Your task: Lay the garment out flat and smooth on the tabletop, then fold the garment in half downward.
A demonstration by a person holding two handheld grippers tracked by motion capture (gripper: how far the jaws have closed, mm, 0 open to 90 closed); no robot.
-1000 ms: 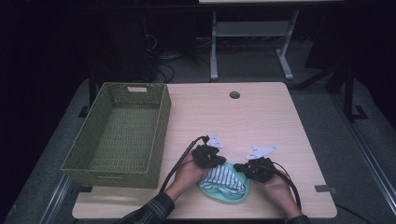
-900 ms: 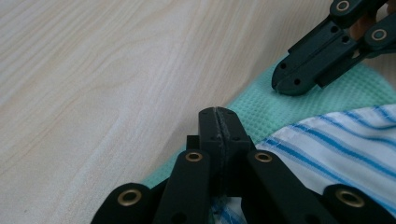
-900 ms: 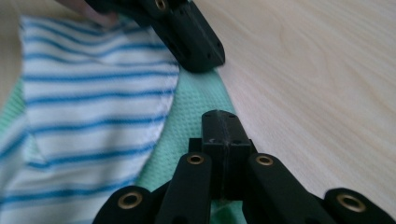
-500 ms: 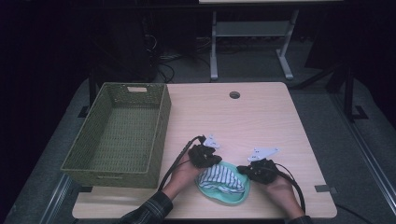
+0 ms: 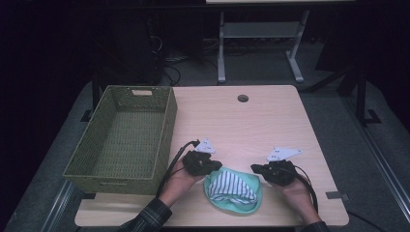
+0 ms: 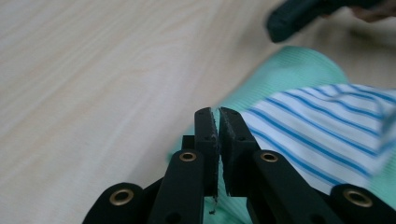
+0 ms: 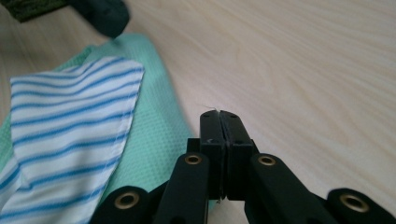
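Beside the basket (image 5: 121, 137), both grippers, left (image 6: 218, 122) and right (image 7: 219, 122), are pinching the green cloth (image 5: 251, 200) (jaws together); uneven pulling risks shedding the striped cloth (image 5: 230, 188).

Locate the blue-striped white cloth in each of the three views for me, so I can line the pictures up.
High view: striped cloth lies on the green cloth, bottom centre, between both grippers.
Left gripper view: striped cloth at right, beyond the shut jaws.
Right gripper view: striped cloth at left, beside the shut jaws.
Shared landmark: the green cloth beneath it, and.
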